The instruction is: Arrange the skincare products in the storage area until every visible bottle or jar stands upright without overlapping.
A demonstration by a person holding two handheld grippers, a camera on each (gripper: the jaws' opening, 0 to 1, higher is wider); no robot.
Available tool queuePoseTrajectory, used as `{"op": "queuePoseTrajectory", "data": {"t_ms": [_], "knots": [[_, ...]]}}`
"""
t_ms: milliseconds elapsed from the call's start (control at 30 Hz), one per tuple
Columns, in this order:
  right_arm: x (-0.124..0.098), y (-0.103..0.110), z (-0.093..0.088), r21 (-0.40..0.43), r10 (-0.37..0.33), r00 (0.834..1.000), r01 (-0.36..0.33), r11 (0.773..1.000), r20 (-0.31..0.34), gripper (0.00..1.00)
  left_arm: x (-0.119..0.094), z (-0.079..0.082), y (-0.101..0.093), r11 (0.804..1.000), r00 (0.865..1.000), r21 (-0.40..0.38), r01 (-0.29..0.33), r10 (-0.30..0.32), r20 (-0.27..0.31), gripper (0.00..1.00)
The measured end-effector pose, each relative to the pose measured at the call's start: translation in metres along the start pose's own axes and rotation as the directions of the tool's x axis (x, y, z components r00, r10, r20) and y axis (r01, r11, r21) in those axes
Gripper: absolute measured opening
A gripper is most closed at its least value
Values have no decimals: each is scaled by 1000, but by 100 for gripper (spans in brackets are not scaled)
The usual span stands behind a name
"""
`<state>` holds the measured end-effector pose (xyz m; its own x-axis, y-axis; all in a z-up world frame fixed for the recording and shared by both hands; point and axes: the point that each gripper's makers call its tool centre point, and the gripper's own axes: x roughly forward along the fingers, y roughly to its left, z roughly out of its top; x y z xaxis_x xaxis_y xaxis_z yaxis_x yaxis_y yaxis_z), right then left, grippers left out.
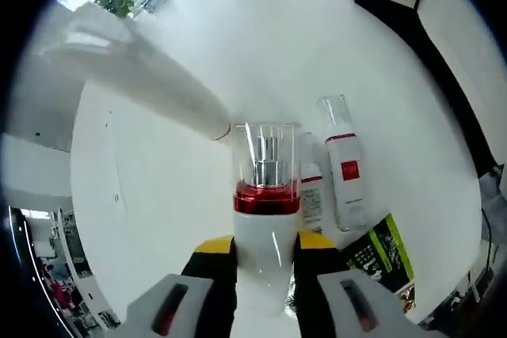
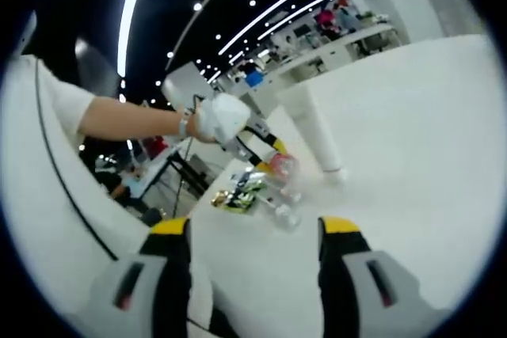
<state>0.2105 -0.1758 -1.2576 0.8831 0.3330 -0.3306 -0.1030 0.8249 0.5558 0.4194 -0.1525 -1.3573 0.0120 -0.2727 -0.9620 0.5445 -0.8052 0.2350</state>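
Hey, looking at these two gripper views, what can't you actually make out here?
- Left gripper view: the base of the pump bottle is hidden between the left claw's jaws.
- Left gripper view: label text on the two lying bottles is too small to read.
- Left gripper view: the dark printed packet is cut off by the edge.
- Right gripper view: the bottles are blurred; their number and pose are unclear.

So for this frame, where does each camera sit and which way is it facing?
Left gripper view: rides the left gripper, looking across the white table; its jaws clamp a red-collared pump bottle.
Right gripper view: rides the open right gripper, facing the person's forearm and gloved hand.
Shared: that bottle, the table, the dark packet.
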Motion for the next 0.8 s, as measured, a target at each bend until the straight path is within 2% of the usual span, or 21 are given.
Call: {"op": "queuePoseTrajectory", "data": {"t_ms": [100,167,367,400,533,667,800], "knots": [[4,4,2,-11,21,1000,-21,1000,-8,62,-5,-2,-4,998,1000,-57,-21,21,7,24],[7,8,4,-8,41,999,-41,999,-9,62,-10,-3,-6,997,999,-61,-42,43,8,24],[17,24,0,-28,104,993,-106,994,-56,62,-29,-3,-9,975,989,-168,-143,148,18,24],[18,28,0,-23,121,991,-123,992,-56,62,-32,-3,-12,970,989,-196,-144,149,12,24],[22,33,-2,-29,147,987,-149,988,-71,62,-40,1,-22,965,986,-212,-154,163,25,24],[25,41,-6,-32,171,982,-175,984,-84,62,-50,5,-34,943,982,-290,-162,182,43,24],[28,48,-14,-47,198,973,-204,978,-119,62,-64,9,-41,924,973,-329,-194,224,55,24]]}}
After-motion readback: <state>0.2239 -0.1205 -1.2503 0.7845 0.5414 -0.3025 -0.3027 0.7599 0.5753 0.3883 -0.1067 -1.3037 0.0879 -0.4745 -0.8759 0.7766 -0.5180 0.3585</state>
